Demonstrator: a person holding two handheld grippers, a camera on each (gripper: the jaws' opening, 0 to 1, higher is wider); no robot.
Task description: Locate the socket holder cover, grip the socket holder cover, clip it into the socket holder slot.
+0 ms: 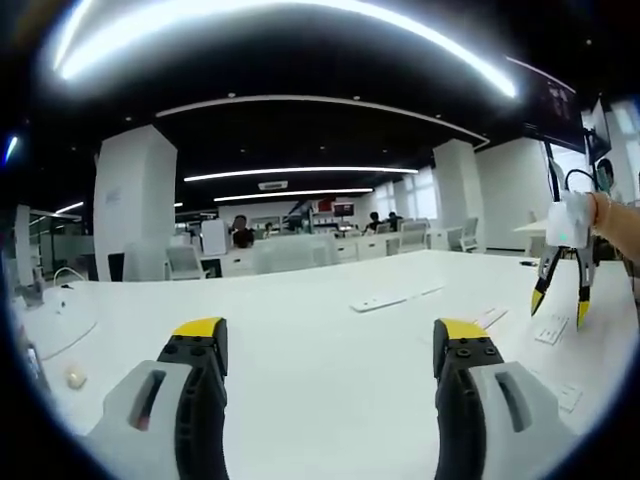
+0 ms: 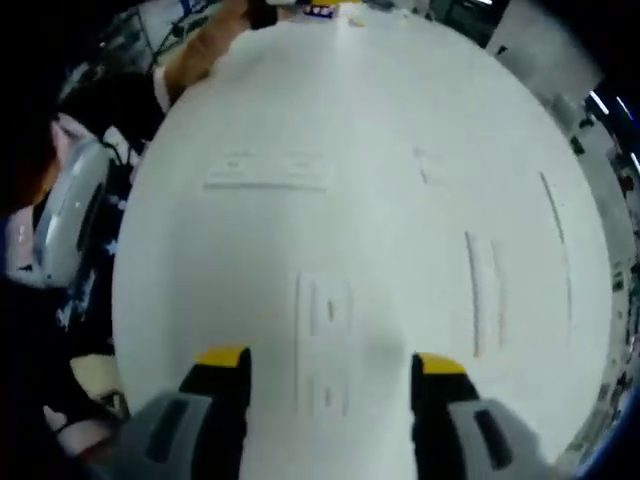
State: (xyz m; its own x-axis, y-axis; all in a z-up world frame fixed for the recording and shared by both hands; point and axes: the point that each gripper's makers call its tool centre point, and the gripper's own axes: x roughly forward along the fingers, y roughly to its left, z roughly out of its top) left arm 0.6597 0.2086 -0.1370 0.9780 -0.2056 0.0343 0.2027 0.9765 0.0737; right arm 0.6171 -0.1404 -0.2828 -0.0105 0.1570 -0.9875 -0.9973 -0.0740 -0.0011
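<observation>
In the right gripper view I look straight down on a white table (image 2: 380, 110). A flat white rectangular piece with small slots (image 2: 325, 340) lies just ahead of my right gripper (image 2: 331, 362) and runs between its yellow-tipped jaws, which stand open and hold nothing. Whether this piece is the cover or the holder I cannot tell. My left gripper (image 1: 330, 335) is open and empty, low over the table. In the left gripper view the right gripper (image 1: 560, 300) hangs above the table at the right, jaws apart, held by a hand (image 1: 615, 225).
Other white parts lie on the table: long strips (image 2: 268, 172) (image 2: 485, 290) (image 1: 390, 298) and small pieces (image 2: 430, 165) (image 1: 552, 330). A hand (image 2: 200, 50) reaches in at the top left. A round white object (image 1: 50, 320) sits at the far left. Chairs and people are beyond the table.
</observation>
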